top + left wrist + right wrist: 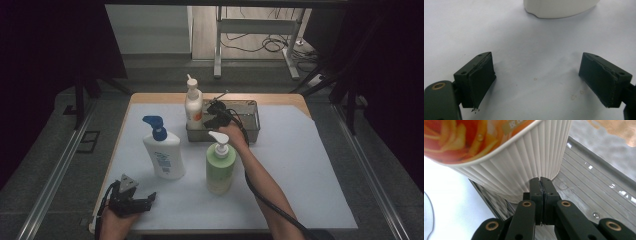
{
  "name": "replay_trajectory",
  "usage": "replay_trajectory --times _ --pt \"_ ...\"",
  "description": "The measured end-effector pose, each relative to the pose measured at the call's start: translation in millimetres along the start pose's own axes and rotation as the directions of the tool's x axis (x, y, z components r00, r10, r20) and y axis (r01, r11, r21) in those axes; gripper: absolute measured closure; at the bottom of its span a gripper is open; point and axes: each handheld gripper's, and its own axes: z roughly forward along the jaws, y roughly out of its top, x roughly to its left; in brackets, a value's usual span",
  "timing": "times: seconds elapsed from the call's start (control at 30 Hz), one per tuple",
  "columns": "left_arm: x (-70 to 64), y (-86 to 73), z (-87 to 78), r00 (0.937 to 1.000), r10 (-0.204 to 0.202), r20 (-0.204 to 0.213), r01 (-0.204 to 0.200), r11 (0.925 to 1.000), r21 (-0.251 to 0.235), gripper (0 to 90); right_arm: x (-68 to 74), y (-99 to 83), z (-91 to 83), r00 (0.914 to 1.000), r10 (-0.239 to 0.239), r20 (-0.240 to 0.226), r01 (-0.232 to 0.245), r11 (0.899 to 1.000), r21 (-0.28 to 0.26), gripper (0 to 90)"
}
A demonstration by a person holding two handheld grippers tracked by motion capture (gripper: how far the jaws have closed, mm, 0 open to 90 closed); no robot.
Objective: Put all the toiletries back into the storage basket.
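**Pump bottle standing in the tray**

On my bench the grey metal tray holds the tall white ribbed pump bottle with the orange label, upright at its left end. My right gripper has its jaws pressed together, empty, against the bottle's base. My left gripper rests with jaws wide apart. I judge the bottle stiff, smooth, top-heavy; grip the ribbed body.

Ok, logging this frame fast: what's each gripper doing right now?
Left gripper: open, holding nothing, over the white table cover.
Right gripper: shut on nothing, tips at the orange-label bottle in the metal tray.
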Motion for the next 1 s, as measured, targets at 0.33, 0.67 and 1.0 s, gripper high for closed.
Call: replay_trajectory --times 0.33,0.67,1.0 --pt "-0.1 -0.1 0.0 1.0000 0.000 -0.001 0.000 1.0000 -0.001 12.6 -2.3 -2.0 -14.2 0.9998 -0.014 0.014 0.014 1.000 -0.016 79.6" --pt "-0.1 0.0 0.1 1.0000 0.000 -0.001 0.000 1.0000 -0.001 12.6 -6.0 -8.6 -44.1 0.9989 -0.040 0.022 0.042 0.997 -0.065 66.9" --pt "0.0 -0.1 0.0 1.0000 0.002 -0.001 -0.002 1.0000 0.000 12.6 -1.5 -16.0 -65.3 0.9978 -0.067 0.006 0.067 0.994 -0.090 48.6"
